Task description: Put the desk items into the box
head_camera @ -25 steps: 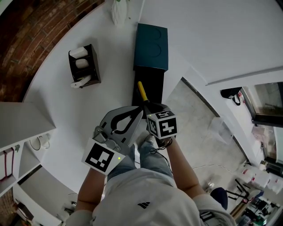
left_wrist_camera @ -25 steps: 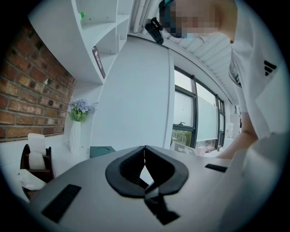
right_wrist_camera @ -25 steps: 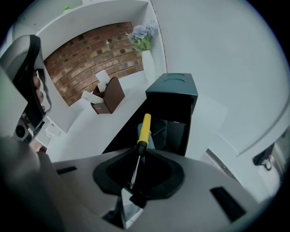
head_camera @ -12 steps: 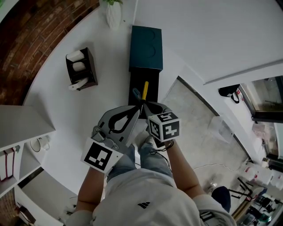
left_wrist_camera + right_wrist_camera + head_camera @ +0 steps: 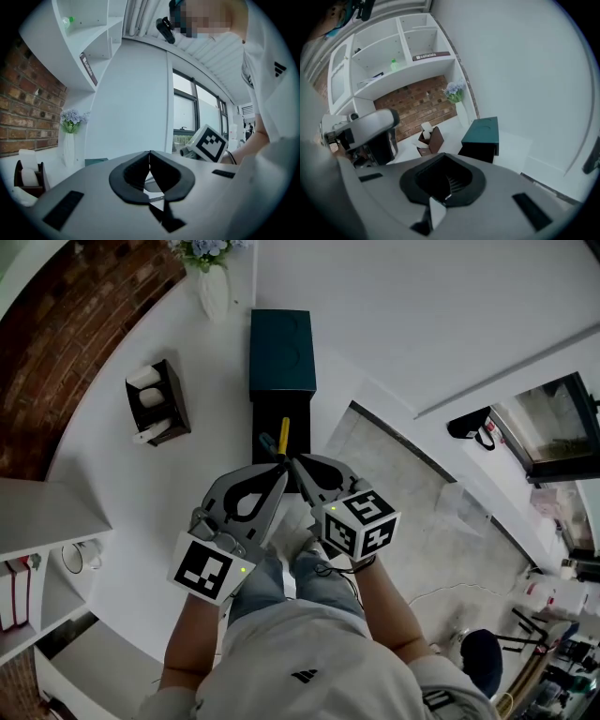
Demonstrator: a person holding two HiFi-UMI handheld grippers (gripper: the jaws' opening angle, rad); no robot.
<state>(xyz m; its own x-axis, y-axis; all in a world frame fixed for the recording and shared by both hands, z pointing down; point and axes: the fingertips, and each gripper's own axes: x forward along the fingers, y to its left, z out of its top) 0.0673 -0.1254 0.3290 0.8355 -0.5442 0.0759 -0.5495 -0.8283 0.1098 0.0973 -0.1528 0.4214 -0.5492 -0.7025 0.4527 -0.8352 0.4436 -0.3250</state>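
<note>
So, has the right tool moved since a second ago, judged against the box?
Yes. Against the box, the right tool has swung rightward: its marker cube sits farther from the box, tip still near its edge.

On my remote feed from the head camera: the person carrying the rig wears a pale grey T-shirt [image 5: 300,652] with a small dark logo [image 5: 302,676] and dark stripes [image 5: 436,699] at the right sleeve, over blue jeans [image 5: 314,582]. A thin dark band [image 5: 349,565] circles the right wrist. The left gripper [image 5: 281,470] and right gripper [image 5: 298,465] share light grey shells, with black rubber lining their teardrop openings and black rectangular insets [image 5: 63,209] on top. Each carries a white cube printed with black square markers. The left cube [image 5: 208,568] shows a small green light [image 5: 242,570]; the right cube [image 5: 361,524] shows two printed faces.
</note>
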